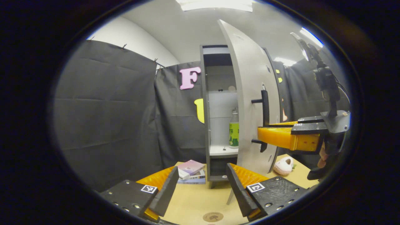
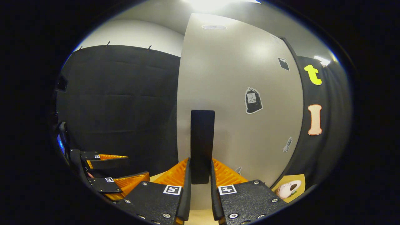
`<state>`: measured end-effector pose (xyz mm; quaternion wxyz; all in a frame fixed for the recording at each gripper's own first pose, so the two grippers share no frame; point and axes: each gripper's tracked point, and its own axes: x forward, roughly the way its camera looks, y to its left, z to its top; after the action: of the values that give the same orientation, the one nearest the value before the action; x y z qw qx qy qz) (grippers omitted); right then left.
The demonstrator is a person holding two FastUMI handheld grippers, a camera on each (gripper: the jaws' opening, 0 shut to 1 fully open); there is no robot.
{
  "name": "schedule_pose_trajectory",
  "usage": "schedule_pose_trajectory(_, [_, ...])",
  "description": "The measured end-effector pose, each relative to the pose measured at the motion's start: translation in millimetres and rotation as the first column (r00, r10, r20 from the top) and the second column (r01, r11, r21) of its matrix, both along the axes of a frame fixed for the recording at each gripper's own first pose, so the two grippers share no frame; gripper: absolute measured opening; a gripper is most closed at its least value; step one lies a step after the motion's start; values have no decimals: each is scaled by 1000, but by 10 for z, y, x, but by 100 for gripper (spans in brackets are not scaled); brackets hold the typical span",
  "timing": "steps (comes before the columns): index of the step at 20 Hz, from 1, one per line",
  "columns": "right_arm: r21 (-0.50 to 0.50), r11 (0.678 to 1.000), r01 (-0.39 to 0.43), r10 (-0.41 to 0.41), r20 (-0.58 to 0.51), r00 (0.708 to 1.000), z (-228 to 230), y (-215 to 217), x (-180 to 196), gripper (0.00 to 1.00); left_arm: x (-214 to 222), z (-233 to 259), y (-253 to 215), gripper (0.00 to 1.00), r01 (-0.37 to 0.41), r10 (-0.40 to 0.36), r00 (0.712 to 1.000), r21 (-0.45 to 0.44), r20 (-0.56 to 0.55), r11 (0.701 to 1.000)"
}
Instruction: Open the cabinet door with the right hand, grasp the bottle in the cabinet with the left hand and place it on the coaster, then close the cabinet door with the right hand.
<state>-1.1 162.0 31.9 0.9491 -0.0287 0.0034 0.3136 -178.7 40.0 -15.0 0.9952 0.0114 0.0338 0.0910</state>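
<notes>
Left gripper view: the cabinet (image 1: 218, 109) is seen with its door (image 1: 250, 93) swung partly open, and a green-labelled bottle (image 1: 233, 129) is stood upright on a shelf inside. The left gripper (image 1: 200, 190) is held with fingers spread and nothing between them, above the table (image 1: 193, 203) near a round coaster (image 1: 213, 216). Books (image 1: 191, 172) and a plush toy (image 1: 283, 165) are seen on the table. In the right gripper view, the right gripper (image 2: 200, 175) is clenched on the door's black handle (image 2: 202, 143).
</notes>
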Motion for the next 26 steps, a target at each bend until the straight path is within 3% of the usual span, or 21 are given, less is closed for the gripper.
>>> schedule_pose_trajectory(6, [9, 1000, -24, 24, 1, 1000, -9, -267, -185, 29, 21, 18, -394, 88, 22, -21, 1000, 7, -12, 1000])
schedule_pose_trajectory(11, [29, 999, 30, -31, 1, 1000, 3, -740, -417, 27, 97, 44, -782, 93, 50, -50, 999, 7, -17, 999])
schedule_pose_trajectory(12, [26, 998, 49, -49, 12, 999, 14, -836, -462, 23, 126, 31, -871, 88, 59, -58, 998, 1, -26, 998])
schedule_pose_trajectory(13, [17, 998, 67, -67, 30, 997, 37, -887, -522, 23, 146, 29, -973, 93, 67, -67, 997, -1, -30, 998])
schedule_pose_trajectory(17, [0, 989, 151, -151, 47, 987, 22, -1221, -545, 19, 237, 119, -1429, 93, 130, -130, 992, 10, -11, 992])
schedule_pose_trajectory(18, [3, 985, 175, -175, 42, 984, 5, -1321, -512, 18, 246, 151, -1538, 88, 148, -147, 989, 19, -6, 989])
schedule_pose_trajectory(19, [8, 980, 200, -200, 37, 979, 8, -1428, -482, 18, 263, 174, -1636, 93, 166, -166, 986, 29, -1, 986])
schedule_pose_trajectory(21, [20, 968, 252, -253, 29, 967, 2, -1622, -424, 18, 295, 220, -1784, 88, 190, -191, 982, 52, 8, 980])
schedule_pose_trajectory(25, [-1, 925, 380, -379, 57, 924, -15, -1983, -358, 19, 340, 218, -1950, 88, 207, -208, 978, 52, 18, 977])
schedule_pose_trajectory(26, [-4, 917, 400, -399, 57, 915, -25, -2060, -353, 19, 340, 211, -1964, 83, 206, -207, 978, 51, 14, 977])
